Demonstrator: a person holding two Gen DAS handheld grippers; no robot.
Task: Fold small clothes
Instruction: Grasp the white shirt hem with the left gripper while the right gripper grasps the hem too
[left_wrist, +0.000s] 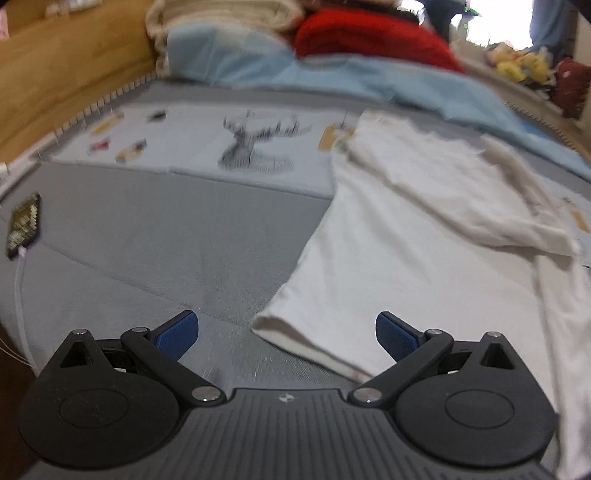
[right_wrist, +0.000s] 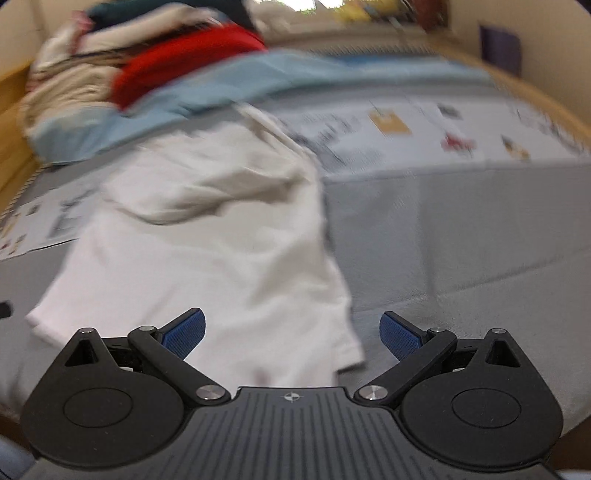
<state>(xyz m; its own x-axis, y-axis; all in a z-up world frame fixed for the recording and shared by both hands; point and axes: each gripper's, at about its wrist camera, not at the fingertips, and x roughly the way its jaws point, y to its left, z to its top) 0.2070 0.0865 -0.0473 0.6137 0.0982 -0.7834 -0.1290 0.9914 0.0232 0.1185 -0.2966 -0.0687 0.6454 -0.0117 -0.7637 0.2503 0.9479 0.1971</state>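
Observation:
A small white garment (left_wrist: 417, 258) lies spread on a grey mat (left_wrist: 166, 240), with a creased fold near its far end. My left gripper (left_wrist: 287, 334) is open and empty, its jaws wide apart just above the garment's near left corner. In the right wrist view the same white garment (right_wrist: 221, 251) lies ahead. My right gripper (right_wrist: 292, 334) is open and empty over the garment's near right corner. The view is blurred.
A pile of clothes lies at the far end: a light blue piece (left_wrist: 332, 79), a red one (left_wrist: 373, 37) and a cream one (left_wrist: 221, 16). A printed sheet with a deer picture (left_wrist: 255, 142) lies on the mat. A wooden wall (left_wrist: 62, 74) borders the left. A small dark board with a cable (left_wrist: 24, 223) sits at the left edge.

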